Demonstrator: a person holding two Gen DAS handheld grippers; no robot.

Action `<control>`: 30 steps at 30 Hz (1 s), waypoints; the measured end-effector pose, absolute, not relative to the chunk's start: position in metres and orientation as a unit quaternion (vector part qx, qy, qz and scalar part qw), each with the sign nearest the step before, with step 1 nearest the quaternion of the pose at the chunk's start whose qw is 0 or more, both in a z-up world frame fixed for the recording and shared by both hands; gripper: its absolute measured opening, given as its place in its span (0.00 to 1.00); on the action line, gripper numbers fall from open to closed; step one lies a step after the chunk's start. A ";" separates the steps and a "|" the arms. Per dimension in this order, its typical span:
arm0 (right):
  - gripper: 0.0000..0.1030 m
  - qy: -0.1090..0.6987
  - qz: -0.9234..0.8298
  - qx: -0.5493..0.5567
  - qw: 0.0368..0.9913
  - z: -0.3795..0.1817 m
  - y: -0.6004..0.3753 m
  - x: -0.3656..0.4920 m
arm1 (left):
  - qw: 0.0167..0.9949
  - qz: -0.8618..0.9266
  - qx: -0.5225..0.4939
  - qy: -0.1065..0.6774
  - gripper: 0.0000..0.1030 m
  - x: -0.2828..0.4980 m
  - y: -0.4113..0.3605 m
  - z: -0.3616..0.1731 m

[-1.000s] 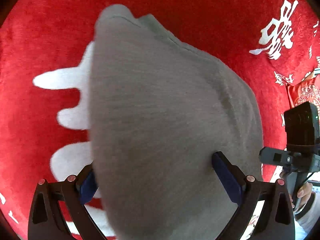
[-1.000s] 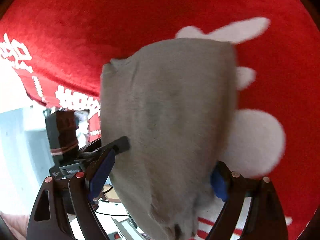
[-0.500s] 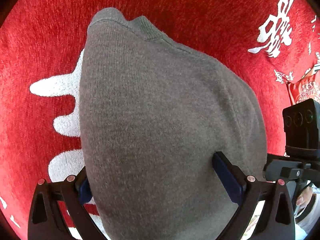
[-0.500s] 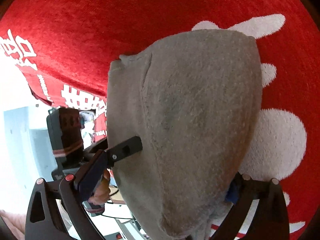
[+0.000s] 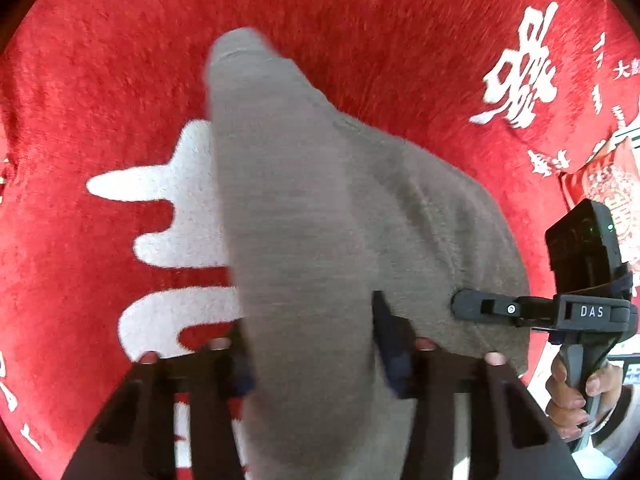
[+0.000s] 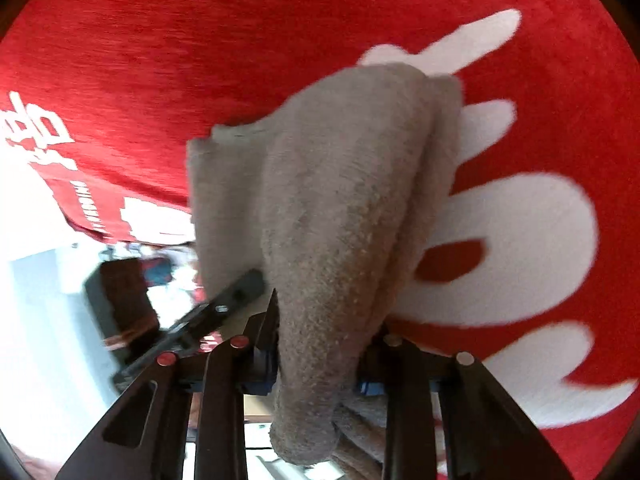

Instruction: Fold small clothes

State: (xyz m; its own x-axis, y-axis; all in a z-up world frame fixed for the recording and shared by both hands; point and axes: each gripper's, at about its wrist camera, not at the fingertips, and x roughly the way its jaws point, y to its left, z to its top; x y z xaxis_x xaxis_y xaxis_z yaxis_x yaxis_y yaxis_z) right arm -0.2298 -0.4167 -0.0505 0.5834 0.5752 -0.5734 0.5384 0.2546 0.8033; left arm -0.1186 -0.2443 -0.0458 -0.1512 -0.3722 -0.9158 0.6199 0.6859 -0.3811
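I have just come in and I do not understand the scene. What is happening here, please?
A person is folding a small grey garment over a red cloth with white characters. Each hand holds a gripper. The left gripper and the right gripper are both shut on the garment, which hangs bunched between their fingers. The fold is not yet laid flat.

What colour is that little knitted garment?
Plain grey garment, no pattern, pinched by both grippers; clearest in the right wrist view.

A plush red cloth (image 5: 360, 20) with large white characters (image 5: 516, 76) covers the worktop — its edge hangs at one side, where a bright, pale floor (image 6: 36, 320) shows, blurred.
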 end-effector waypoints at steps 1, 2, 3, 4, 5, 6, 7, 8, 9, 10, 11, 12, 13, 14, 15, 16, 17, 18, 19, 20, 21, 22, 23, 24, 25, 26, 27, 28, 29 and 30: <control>0.30 0.449 0.021 0.616 0.647 -0.046 -0.413 -0.228 | 0.643 -0.387 0.083 0.656 0.40 -0.117 -0.239 -0.041; 0.30 0.444 0.027 0.620 0.646 -0.041 -0.409 -0.227 | 0.642 -0.389 0.076 0.657 0.40 -0.116 -0.237 -0.037; 0.30 0.441 0.035 0.623 0.645 -0.035 -0.403 -0.226 | 0.643 -0.391 0.071 0.655 0.40 -0.116 -0.233 -0.031; 0.30 0.440 0.039 0.624 0.644 -0.032 -0.399 -0.225 | 0.645 -0.394 0.072 0.651 0.40 -0.117 -0.228 -0.024; 0.30 0.439 0.046 0.625 0.644 -0.027 -0.393 -0.223 | 0.647 -0.395 0.074 0.647 0.40 -0.119 -0.225 -0.018; 0.30 0.439 0.052 0.622 0.646 -0.021 -0.386 -0.222 | 0.650 -0.397 0.077 0.643 0.40 -0.121 -0.220 -0.010; 0.30 0.440 0.056 0.621 0.647 -0.017 -0.381 -0.221 | 0.652 -0.398 0.078 0.641 0.40 -0.122 -0.214 -0.004; 0.30 0.441 0.061 0.620 0.647 -0.013 -0.372 -0.219 | 0.654 -0.398 0.077 0.639 0.40 -0.123 -0.205 0.003; 0.30 0.442 0.065 0.619 0.646 -0.010 -0.365 -0.218 | 0.655 -0.397 0.075 0.639 0.40 -0.123 -0.198 0.007; 0.30 0.444 0.070 0.617 0.645 -0.008 -0.355 -0.216 | 0.656 -0.395 0.073 0.639 0.40 -0.123 -0.188 0.012; 0.30 0.447 0.073 0.615 0.646 -0.006 -0.348 -0.214 | 0.657 -0.392 0.071 0.640 0.40 -0.121 -0.178 0.016; 0.30 0.451 0.077 0.611 0.646 -0.005 -0.338 -0.211 | 0.658 -0.389 0.071 0.641 0.40 -0.120 -0.165 0.020; 0.30 0.456 0.081 0.608 0.645 -0.005 -0.328 -0.209 | 0.660 -0.385 0.072 0.641 0.40 -0.121 -0.158 0.021; 0.30 0.460 0.083 0.606 0.644 -0.007 -0.321 -0.205 | 0.662 -0.380 0.075 0.641 0.40 -0.122 -0.148 0.022; 0.30 0.468 0.084 0.602 0.642 -0.011 -0.308 -0.201 | 0.664 -0.373 0.078 0.643 0.40 -0.123 -0.140 0.021; 0.30 0.473 0.085 0.599 0.640 -0.013 -0.301 -0.197 | 0.665 -0.367 0.081 0.645 0.40 -0.124 -0.131 0.019; 0.30 0.481 0.086 0.594 0.639 -0.017 -0.290 -0.192 | 0.666 -0.360 0.082 0.648 0.40 -0.124 -0.123 0.016; 0.30 0.487 0.085 0.590 0.638 -0.019 -0.281 -0.187 | 0.665 -0.353 0.083 0.652 0.40 -0.125 -0.114 0.011; 0.30 0.495 0.082 0.584 0.638 -0.023 -0.273 -0.183 | 0.665 -0.347 0.084 0.656 0.40 -0.124 -0.104 0.006; 0.30 0.508 0.075 0.572 0.639 -0.027 -0.265 -0.179 | 0.665 -0.342 0.084 0.659 0.40 -0.124 -0.096 0.000; 0.31 0.522 0.065 0.559 0.640 -0.029 -0.260 -0.176 | 0.664 -0.337 0.084 0.663 0.40 -0.124 -0.090 -0.005; 0.34 0.534 0.053 0.547 0.642 -0.029 -0.258 -0.173 | 0.662 -0.329 0.083 0.669 0.40 -0.124 -0.083 -0.012; 0.39 0.552 0.034 0.526 0.646 -0.031 -0.257 -0.174 | 0.661 -0.320 0.086 0.673 0.40 -0.123 -0.078 -0.017; 0.42 0.566 0.014 0.502 0.654 -0.027 -0.258 -0.174 | 0.662 -0.309 0.090 0.677 0.40 -0.123 -0.072 -0.020; 0.43 0.570 0.001 0.488 0.661 -0.023 -0.260 -0.174 | 0.665 -0.310 0.083 0.675 0.40 -0.122 -0.065 -0.018; 0.43 0.574 -0.013 0.471 0.670 -0.017 -0.262 -0.176 | 0.668 -0.314 0.073 0.671 0.40 -0.121 -0.059 -0.014; 0.43 0.578 -0.025 0.456 0.676 -0.012 -0.264 -0.179 | 0.676 -0.316 0.065 0.663 0.40 -0.119 -0.053 -0.007; 0.43 0.581 -0.035 0.445 0.681 -0.009 -0.267 -0.183 | 0.685 -0.315 0.066 0.654 0.40 -0.116 -0.047 -0.002; 0.33 0.583 -0.042 0.438 0.683 -0.007 -0.269 -0.185 | 0.695 -0.311 0.069 0.645 0.40 -0.114 -0.042 0.002; 0.27 0.586 -0.056 0.423 0.689 -0.005 -0.269 -0.187 | 0.703 -0.304 0.074 0.638 0.40 -0.111 -0.038 0.005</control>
State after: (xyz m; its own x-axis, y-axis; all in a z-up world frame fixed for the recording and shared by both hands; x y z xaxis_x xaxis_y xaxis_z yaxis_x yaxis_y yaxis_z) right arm -0.1868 -0.2689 -0.0052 0.3062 0.4186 -0.8550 0.5731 0.6361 0.5167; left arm -0.1111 -0.0383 0.0047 -0.0006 -0.3332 -0.9428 0.5229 0.8036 -0.2844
